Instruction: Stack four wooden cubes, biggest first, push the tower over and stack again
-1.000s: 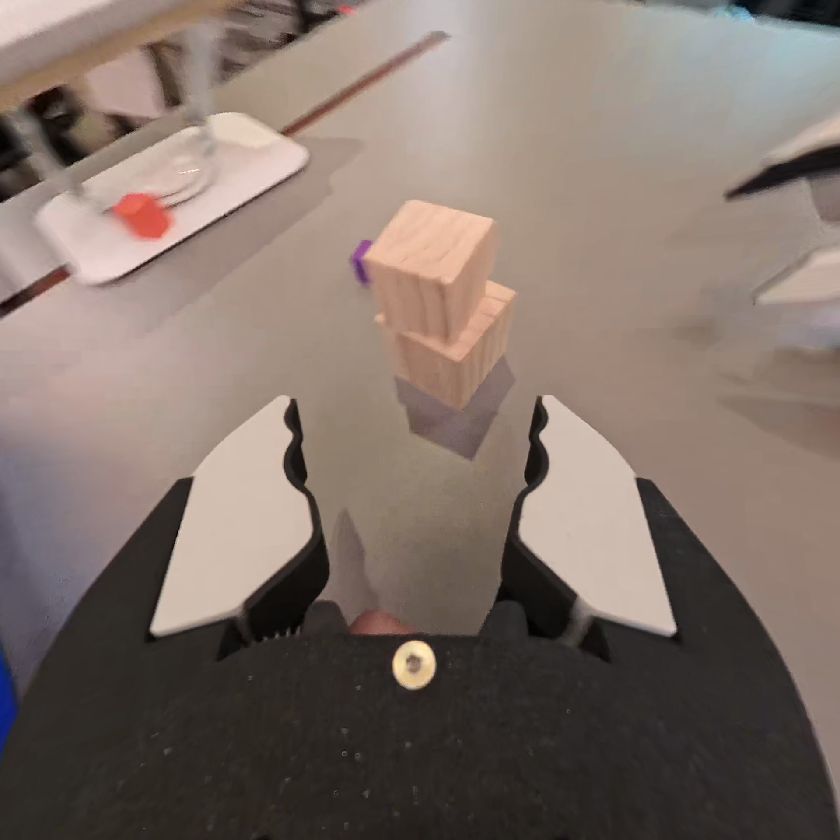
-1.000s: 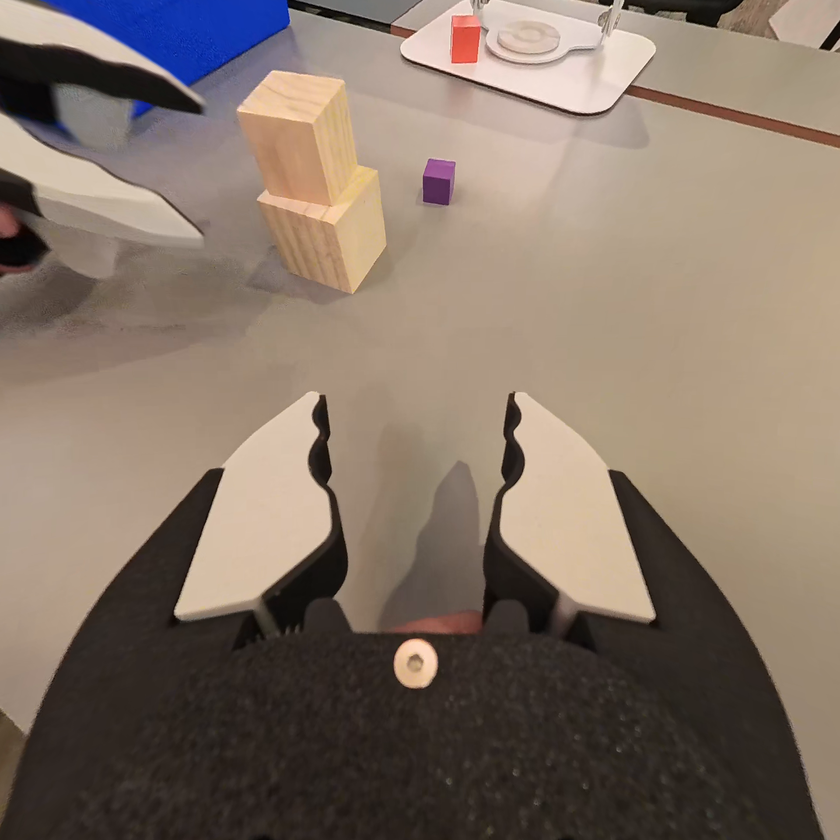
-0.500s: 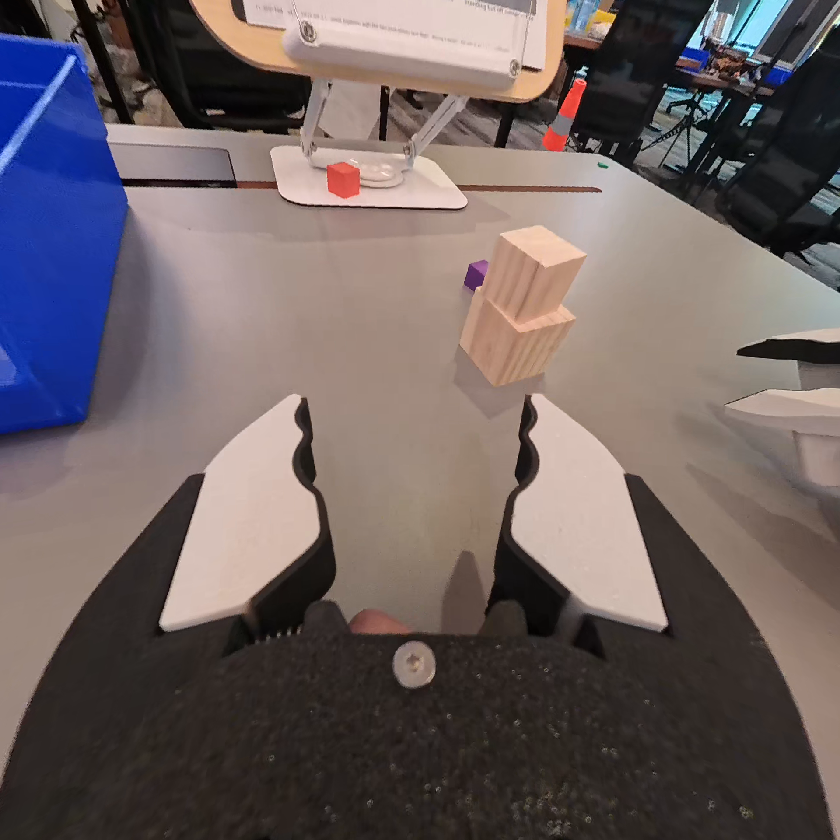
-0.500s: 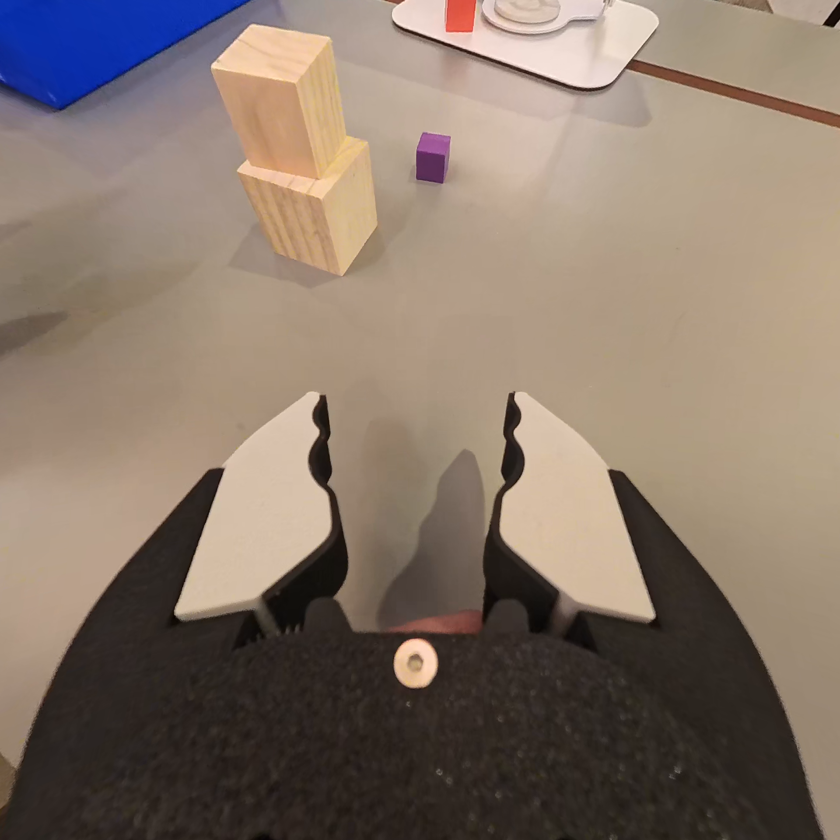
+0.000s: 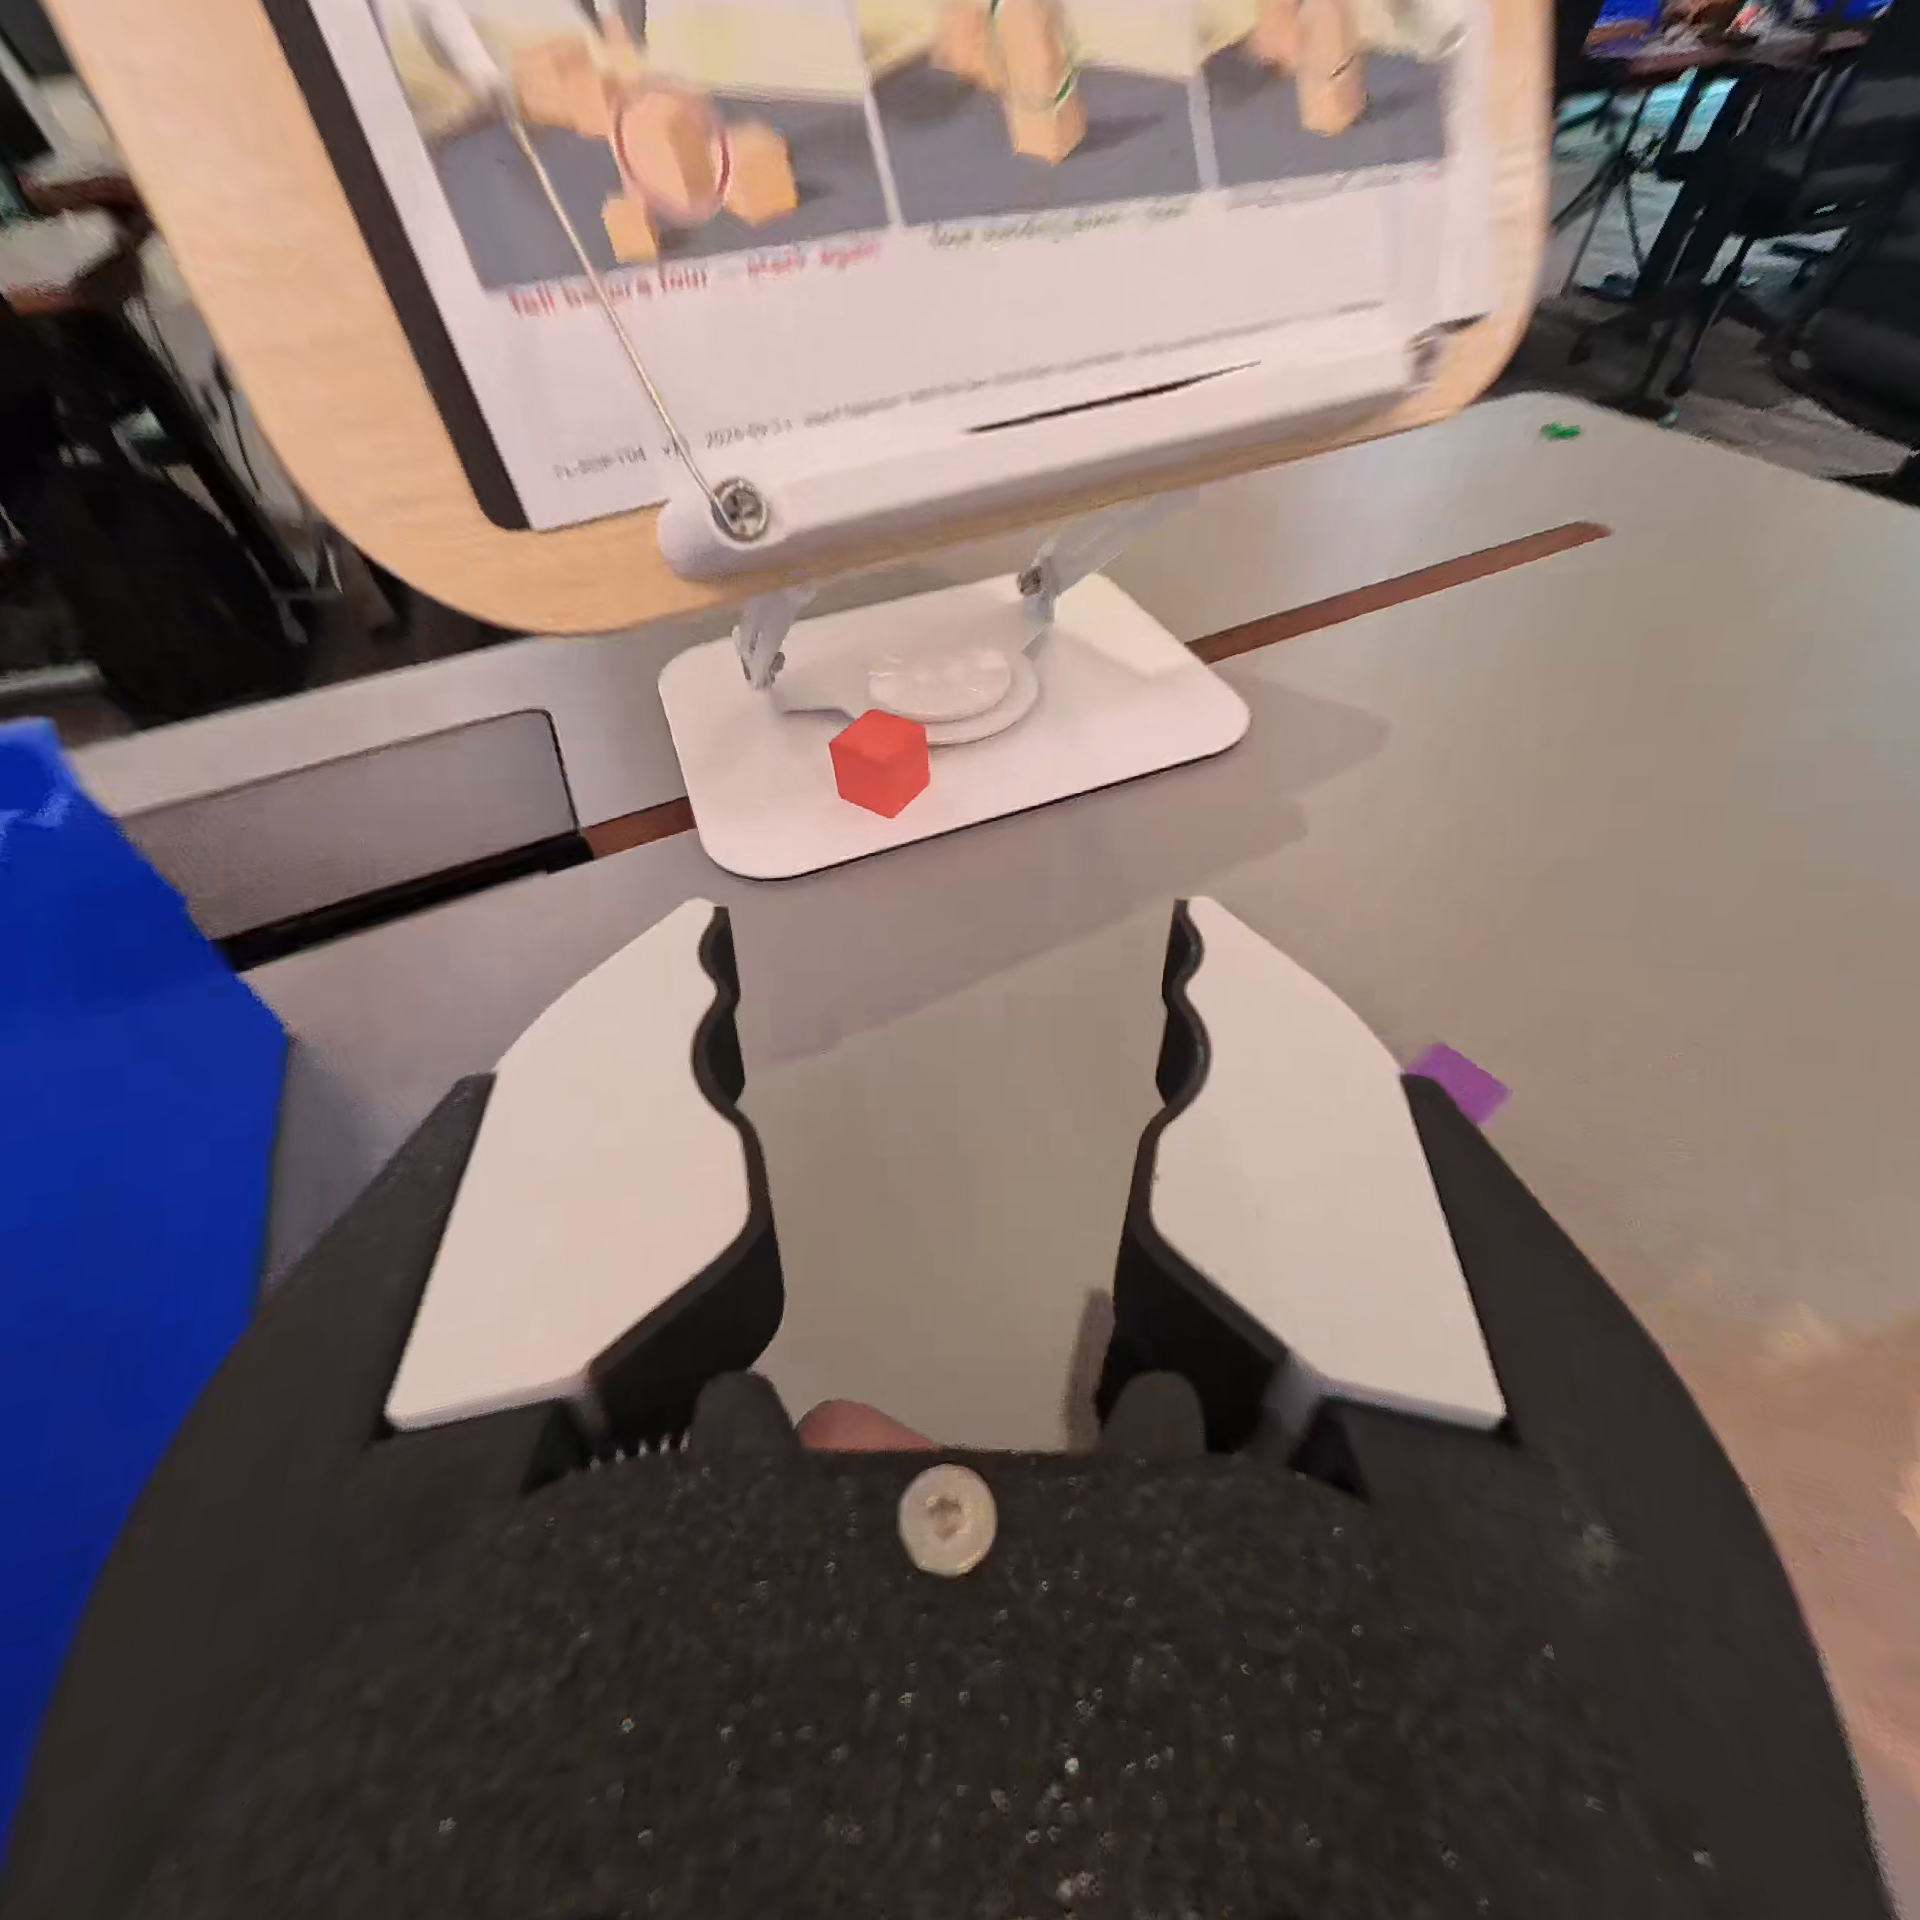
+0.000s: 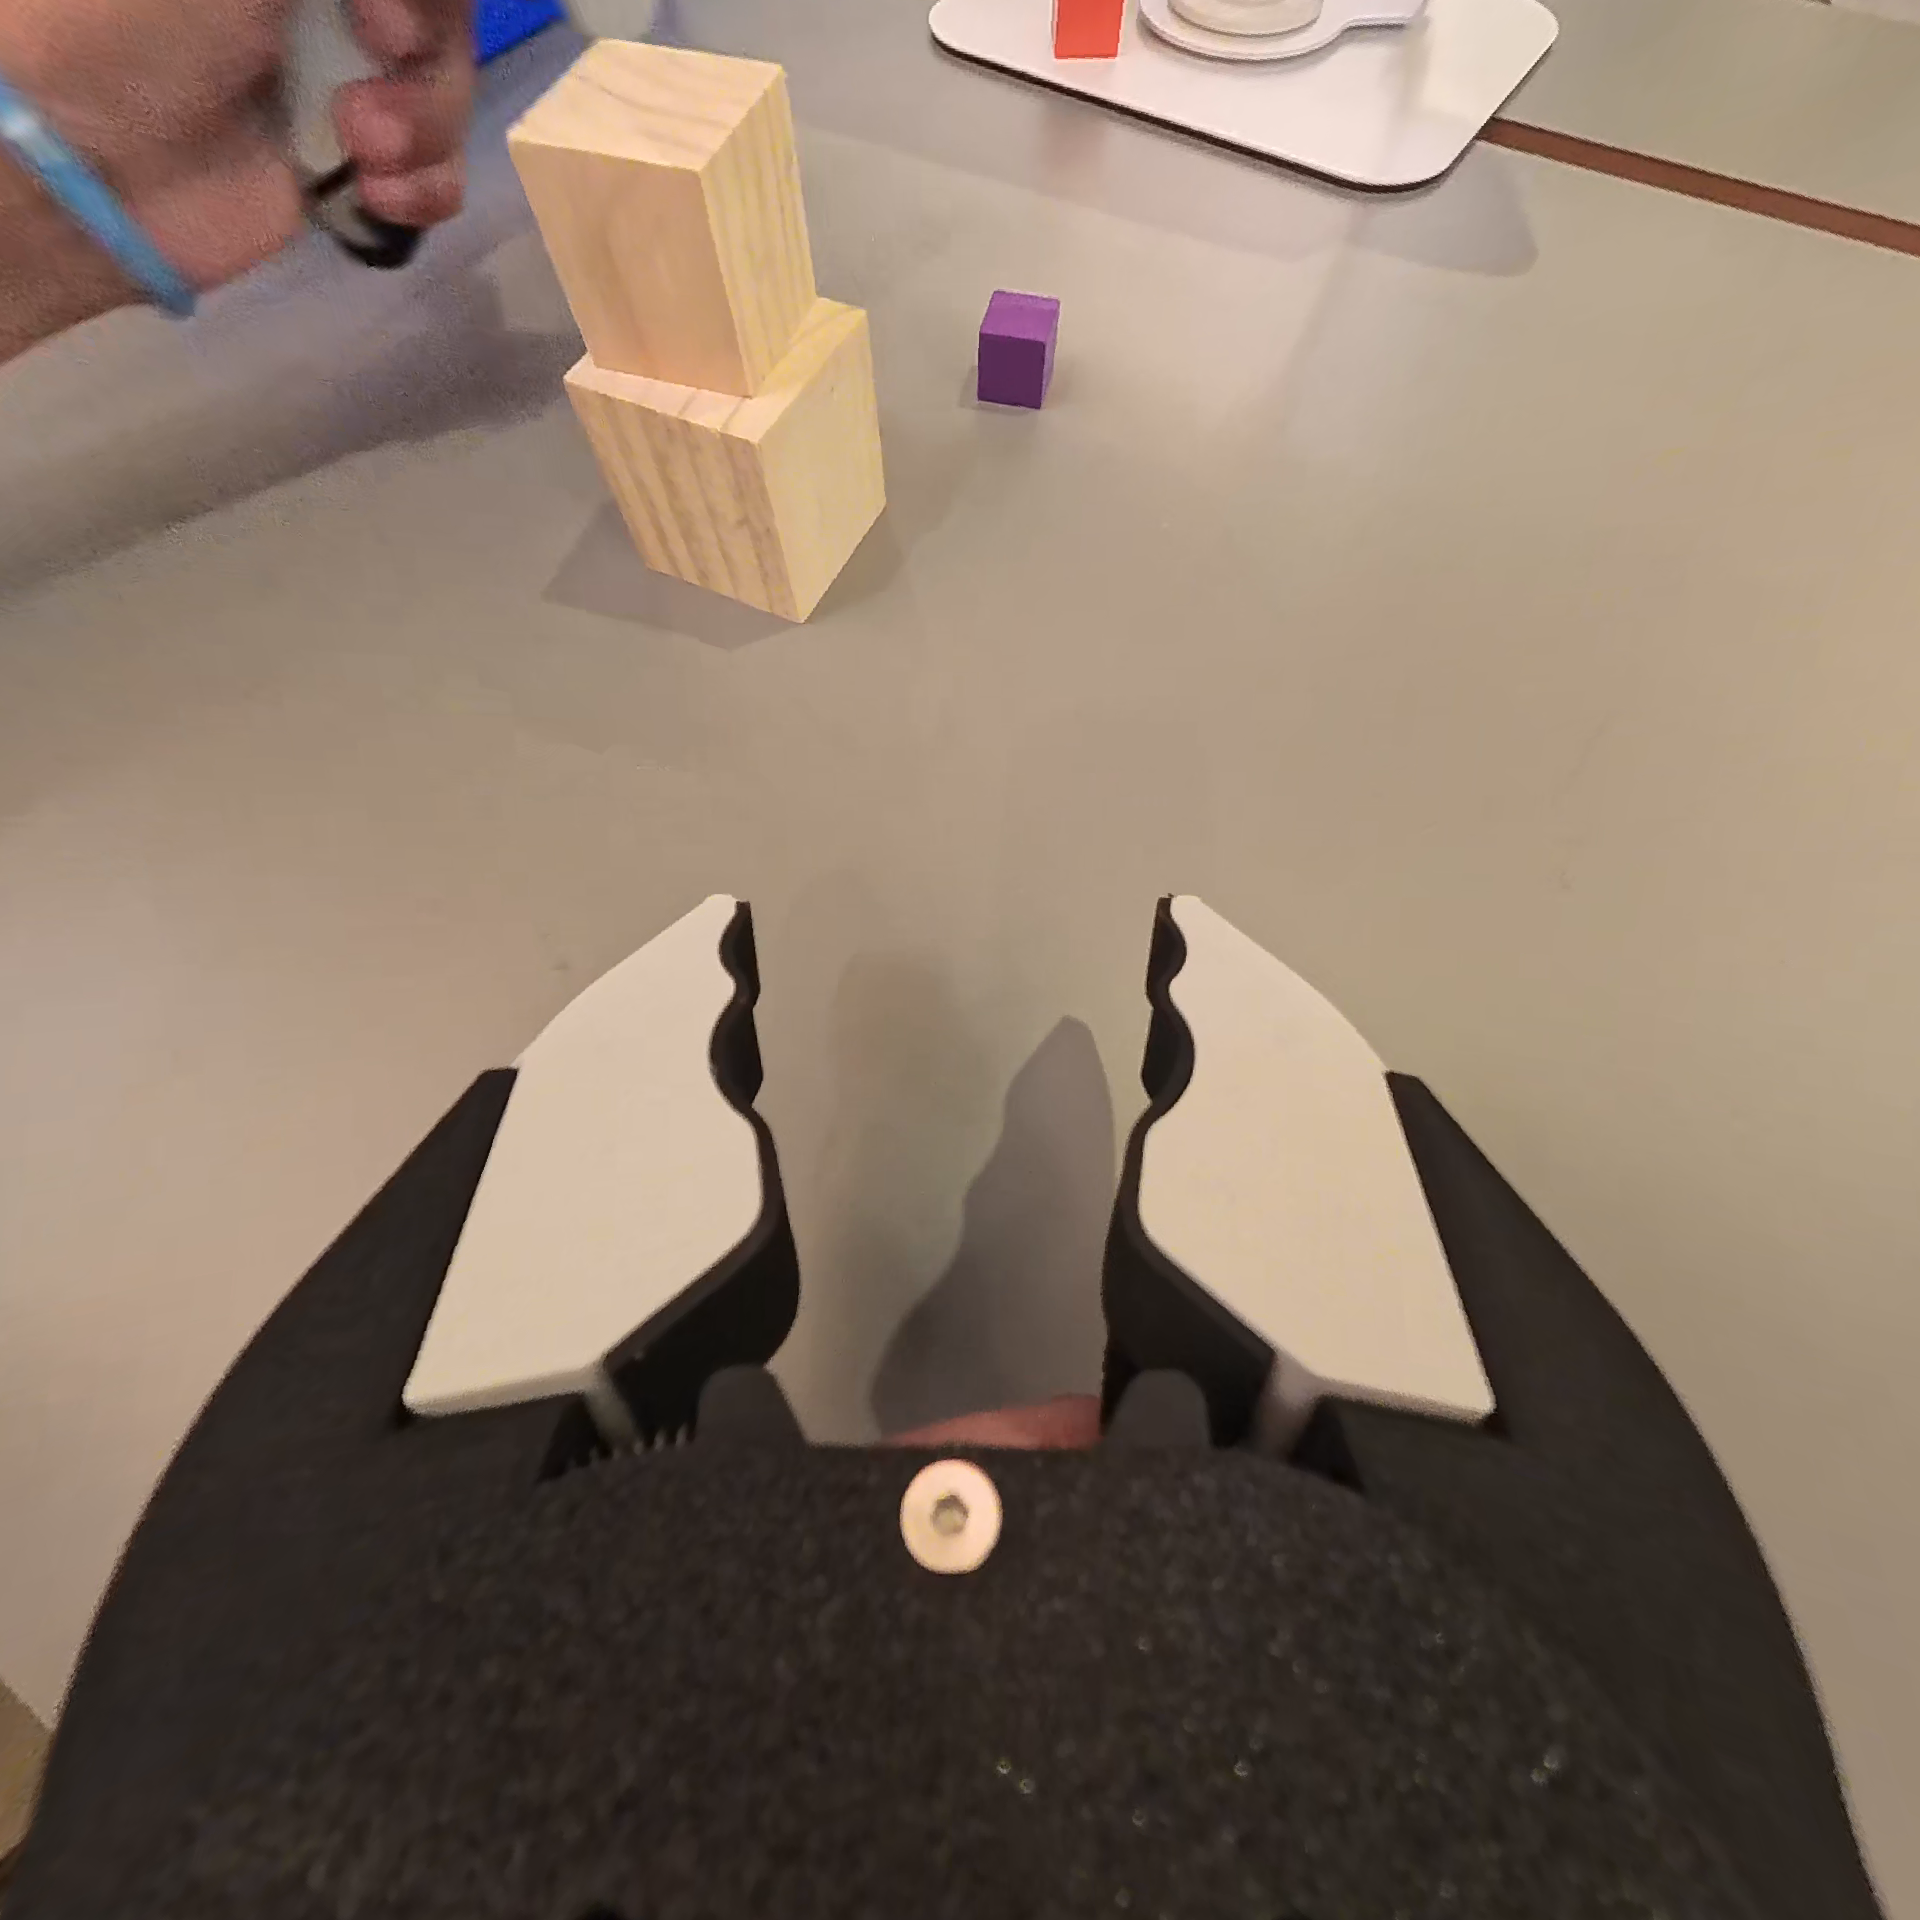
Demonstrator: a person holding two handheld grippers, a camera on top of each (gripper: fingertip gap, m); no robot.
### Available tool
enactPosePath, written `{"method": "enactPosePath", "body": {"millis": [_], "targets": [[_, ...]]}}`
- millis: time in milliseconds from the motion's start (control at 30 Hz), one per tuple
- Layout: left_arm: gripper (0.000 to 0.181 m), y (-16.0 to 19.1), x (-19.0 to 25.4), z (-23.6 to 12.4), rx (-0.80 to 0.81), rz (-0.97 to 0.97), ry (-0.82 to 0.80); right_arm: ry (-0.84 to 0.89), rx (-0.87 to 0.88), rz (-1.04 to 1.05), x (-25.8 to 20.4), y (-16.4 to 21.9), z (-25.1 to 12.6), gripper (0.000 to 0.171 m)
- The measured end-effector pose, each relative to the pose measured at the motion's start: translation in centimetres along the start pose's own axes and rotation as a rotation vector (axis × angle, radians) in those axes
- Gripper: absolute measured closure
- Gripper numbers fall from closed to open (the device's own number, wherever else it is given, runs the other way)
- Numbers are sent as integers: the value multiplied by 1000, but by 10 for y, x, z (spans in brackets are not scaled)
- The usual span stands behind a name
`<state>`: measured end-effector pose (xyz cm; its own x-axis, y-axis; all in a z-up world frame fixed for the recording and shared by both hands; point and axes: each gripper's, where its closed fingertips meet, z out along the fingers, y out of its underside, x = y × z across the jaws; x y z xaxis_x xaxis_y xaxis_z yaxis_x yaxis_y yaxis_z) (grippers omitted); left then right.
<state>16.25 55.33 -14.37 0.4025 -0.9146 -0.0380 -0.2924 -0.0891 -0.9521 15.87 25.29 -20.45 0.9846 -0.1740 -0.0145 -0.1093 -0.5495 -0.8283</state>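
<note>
While the two plain wooden cubes are standing stacked on the grey surface (image 6: 1351, 675), the right gripper (image 6: 951, 914) is hovering low with its jaws spread and nothing between them. The larger cube (image 6: 743, 488) is sitting at about eleven o'clock from it, well apart, and is carrying the smaller cube (image 6: 665, 208), turned slightly askew. A purple cube (image 6: 1018, 346) is lying just beside the stack, near twelve o'clock. The left gripper (image 5: 945, 914) is also gaping empty, and is pointing at a red cube (image 5: 879, 762) resting at twelve o'clock on the white base plate (image 5: 1143, 717) of a picture stand (image 5: 831, 260). A blue bin (image 5: 104, 1143) is looming at nine o'clock.
</note>
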Motion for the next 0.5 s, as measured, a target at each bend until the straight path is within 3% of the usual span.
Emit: {"method": "enactPosePath", "body": {"millis": [267, 500], "targets": [[100, 12, -6, 104, -205, -73, -110, -24, 20, 37, 6, -3, -3, 100], [99, 18, -16, 149, -309, 17, -206, -57, 38, 47, 2, -7, -6, 101]]}}
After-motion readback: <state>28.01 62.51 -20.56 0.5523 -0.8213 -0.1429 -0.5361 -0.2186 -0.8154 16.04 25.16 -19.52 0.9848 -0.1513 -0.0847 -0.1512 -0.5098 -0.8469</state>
